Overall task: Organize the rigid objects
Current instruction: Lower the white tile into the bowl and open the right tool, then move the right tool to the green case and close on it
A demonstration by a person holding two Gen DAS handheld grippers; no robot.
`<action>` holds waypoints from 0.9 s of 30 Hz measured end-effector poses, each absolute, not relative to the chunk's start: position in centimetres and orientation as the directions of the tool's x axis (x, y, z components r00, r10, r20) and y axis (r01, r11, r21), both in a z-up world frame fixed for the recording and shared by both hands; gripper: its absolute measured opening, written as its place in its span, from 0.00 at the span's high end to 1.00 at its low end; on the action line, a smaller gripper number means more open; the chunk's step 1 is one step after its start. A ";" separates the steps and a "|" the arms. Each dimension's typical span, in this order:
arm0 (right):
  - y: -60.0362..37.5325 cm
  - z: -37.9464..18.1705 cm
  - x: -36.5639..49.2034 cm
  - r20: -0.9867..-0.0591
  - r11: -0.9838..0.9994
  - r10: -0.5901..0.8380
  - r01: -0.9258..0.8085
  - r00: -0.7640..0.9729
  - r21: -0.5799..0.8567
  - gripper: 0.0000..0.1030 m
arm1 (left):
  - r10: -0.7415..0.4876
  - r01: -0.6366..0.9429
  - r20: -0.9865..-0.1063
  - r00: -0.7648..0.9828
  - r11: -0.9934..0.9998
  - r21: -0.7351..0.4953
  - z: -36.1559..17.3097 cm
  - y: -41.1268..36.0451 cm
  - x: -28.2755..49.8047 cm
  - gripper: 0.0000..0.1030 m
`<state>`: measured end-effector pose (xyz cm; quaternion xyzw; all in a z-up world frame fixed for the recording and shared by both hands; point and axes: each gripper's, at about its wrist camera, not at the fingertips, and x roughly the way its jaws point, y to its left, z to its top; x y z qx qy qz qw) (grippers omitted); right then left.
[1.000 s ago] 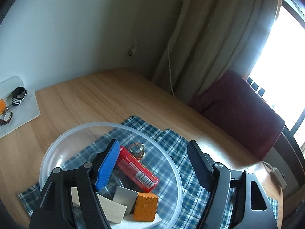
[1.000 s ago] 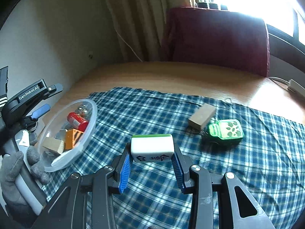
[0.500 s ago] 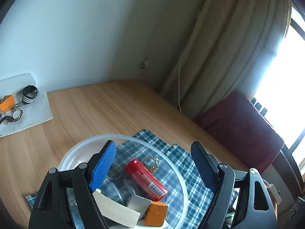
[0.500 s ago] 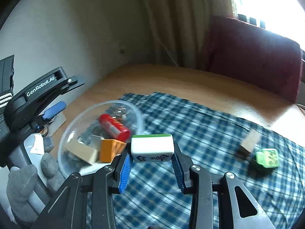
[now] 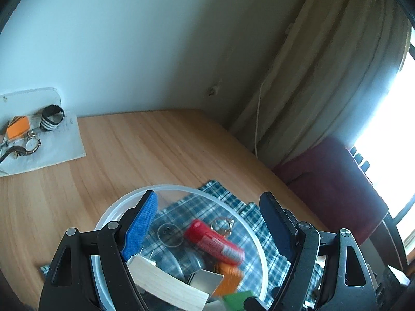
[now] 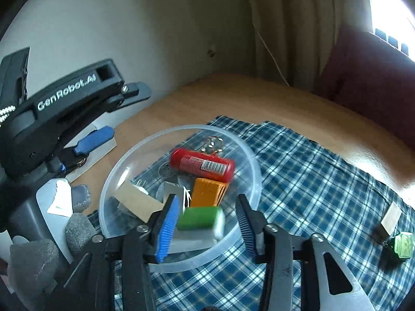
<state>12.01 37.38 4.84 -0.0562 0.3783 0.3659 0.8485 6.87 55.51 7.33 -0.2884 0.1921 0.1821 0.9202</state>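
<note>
White lettering reading "GenRobot.AI" is showing on the black body of the left gripper (image 6: 94,140), up and left of the clear bowl (image 6: 249,160). The red tube (image 6: 202,165) inside the bowl is carrying a barcode label, unreadable.

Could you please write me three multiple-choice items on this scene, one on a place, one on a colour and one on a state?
1. Where is the red tube?
A. inside the clear bowl
B. on the bare wood
C. on the chair

2. What colour is the top of the mahjong tile between the right gripper fingers?
A. yellow
B. green
C. purple

3. How are the right gripper's fingers?
A. clamped on the tile
B. shut on nothing
C. spread, with a gap beside the tile

Answers: 1 A, the tube lies within the bowl's rim. 2 B, its top face is green over white. 3 C, the blue pads stand wider than the blurred tile above the bowl.
</note>
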 end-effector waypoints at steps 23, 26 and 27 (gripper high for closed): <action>29.5 2.9 12.0 -0.711 0.853 0.469 -0.476 0.523 0.212 0.33 | 0.158 -0.380 -0.501 0.851 0.844 -0.379 6.6 51.8 9.0 0.21; 28.5 2.7 12.3 -0.716 0.869 0.452 -0.445 0.532 0.217 0.31 | 0.155 -0.373 -0.507 0.848 0.854 -0.364 6.5 51.3 9.2 0.21; 28.1 2.6 12.3 -0.717 0.874 0.444 -0.436 0.537 0.215 0.30 | 0.154 -0.371 -0.508 0.847 0.856 -0.361 6.4 51.2 9.3 0.21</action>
